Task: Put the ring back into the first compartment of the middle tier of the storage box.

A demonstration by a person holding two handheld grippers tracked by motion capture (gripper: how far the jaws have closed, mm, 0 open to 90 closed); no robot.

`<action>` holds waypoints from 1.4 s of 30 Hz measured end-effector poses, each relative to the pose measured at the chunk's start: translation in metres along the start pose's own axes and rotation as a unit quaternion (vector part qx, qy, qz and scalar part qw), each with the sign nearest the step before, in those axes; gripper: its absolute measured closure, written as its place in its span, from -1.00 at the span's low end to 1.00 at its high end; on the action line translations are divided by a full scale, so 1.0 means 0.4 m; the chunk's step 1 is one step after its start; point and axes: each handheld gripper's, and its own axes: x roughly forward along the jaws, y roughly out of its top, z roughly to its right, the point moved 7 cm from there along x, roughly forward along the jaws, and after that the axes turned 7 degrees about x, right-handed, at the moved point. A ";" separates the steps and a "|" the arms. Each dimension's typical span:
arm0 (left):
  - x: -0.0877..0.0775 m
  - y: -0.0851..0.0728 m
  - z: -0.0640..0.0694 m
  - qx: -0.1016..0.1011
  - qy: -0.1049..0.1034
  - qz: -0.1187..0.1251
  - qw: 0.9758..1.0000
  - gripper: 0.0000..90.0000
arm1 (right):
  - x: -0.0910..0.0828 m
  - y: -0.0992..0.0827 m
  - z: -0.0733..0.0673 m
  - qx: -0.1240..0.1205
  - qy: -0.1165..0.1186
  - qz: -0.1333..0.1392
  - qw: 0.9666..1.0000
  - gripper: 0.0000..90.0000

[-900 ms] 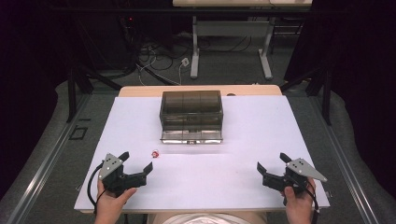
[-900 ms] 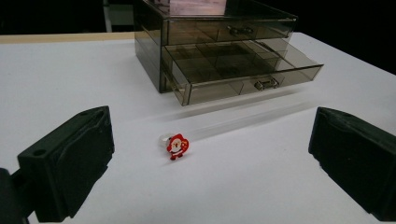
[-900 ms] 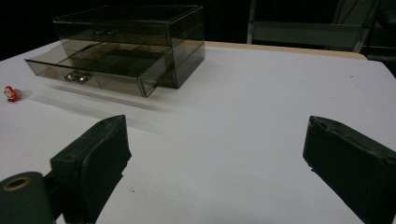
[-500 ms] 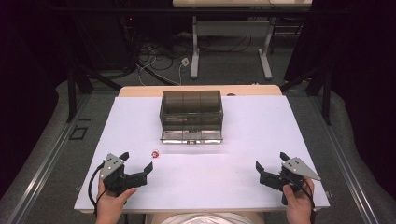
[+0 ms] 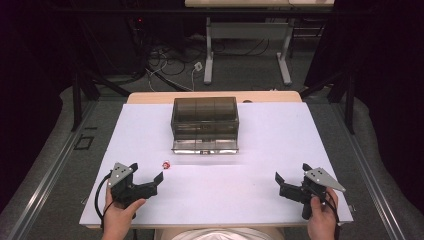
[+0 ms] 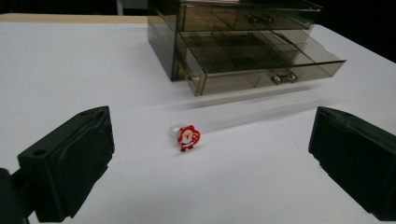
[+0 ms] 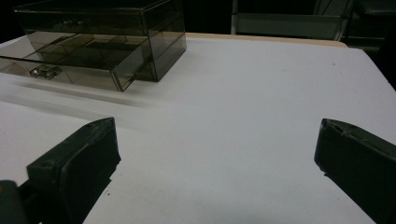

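A small red Santa charm on a clear ring (image 5: pixel 166 164) (image 6: pixel 187 137) lies on the white table, in front of a smoky clear drawer box (image 5: pixel 204 114) (image 6: pixel 205 18) (image 7: pixel 154 32). The box's lower drawer (image 5: pixel 205 146) (image 6: pixel 261 63) (image 7: pixel 70 65) is pulled out, showing bare compartments. My left gripper (image 5: pixel 147 171) (image 6: pixel 210 119) is open near the front left, with the charm a short way ahead between the lines of its jaws. At the front right my right gripper (image 5: pixel 292 171) (image 7: pixel 217 128) is open, with nothing between its jaws.
The white table top (image 5: pixel 280 135) ends in a wooden strip (image 5: pixel 150 97) behind the box. Beyond it the floor holds cables (image 5: pixel 170 65) and a desk frame (image 5: pixel 245 35). A metal rail (image 5: pixel 45 170) runs along the left side.
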 end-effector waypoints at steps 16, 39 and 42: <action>0.007 0.050 -0.031 -0.013 0.000 0.000 1.000 -0.99 | 0.004 -0.005 -0.004 0.003 -0.004 -0.003 1.000 -1.00; 0.090 0.056 -0.056 -0.025 -0.016 -0.050 0.998 -0.87 | 0.010 -0.018 -0.010 -0.003 0.009 -0.019 1.000 -1.00; 0.096 0.054 -0.056 -0.025 -0.016 -0.057 0.998 -0.79 | 0.012 -0.019 -0.011 -0.002 0.010 -0.017 1.000 -1.00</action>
